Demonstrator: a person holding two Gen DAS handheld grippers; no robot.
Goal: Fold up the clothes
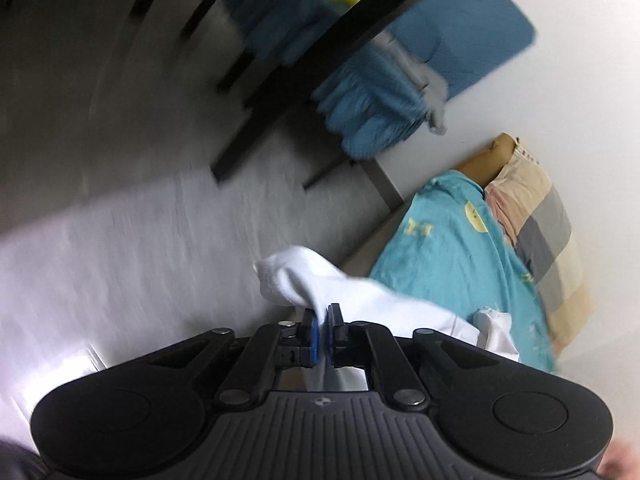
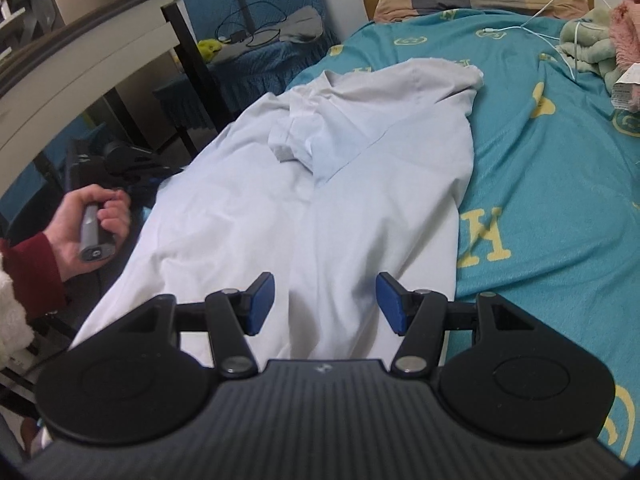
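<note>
On the teal bedspread (image 2: 540, 168) a white shirt (image 2: 360, 184) lies spread lengthwise, one sleeve already turned in across its chest, its left edge hanging off the bed. At that edge the left gripper (image 1: 322, 322) has its fingers clamped together on a bunch of the white cloth, the person's hand (image 2: 96, 224) squeezing the handle. The right gripper (image 2: 325, 304) hovers above the hem, fingers wide apart and empty. To fold cleanly, I'd judge the left should carry its edge across level and taut, while the right pins or pinches the hem so the fabric doesn't drag or bunch.
</note>
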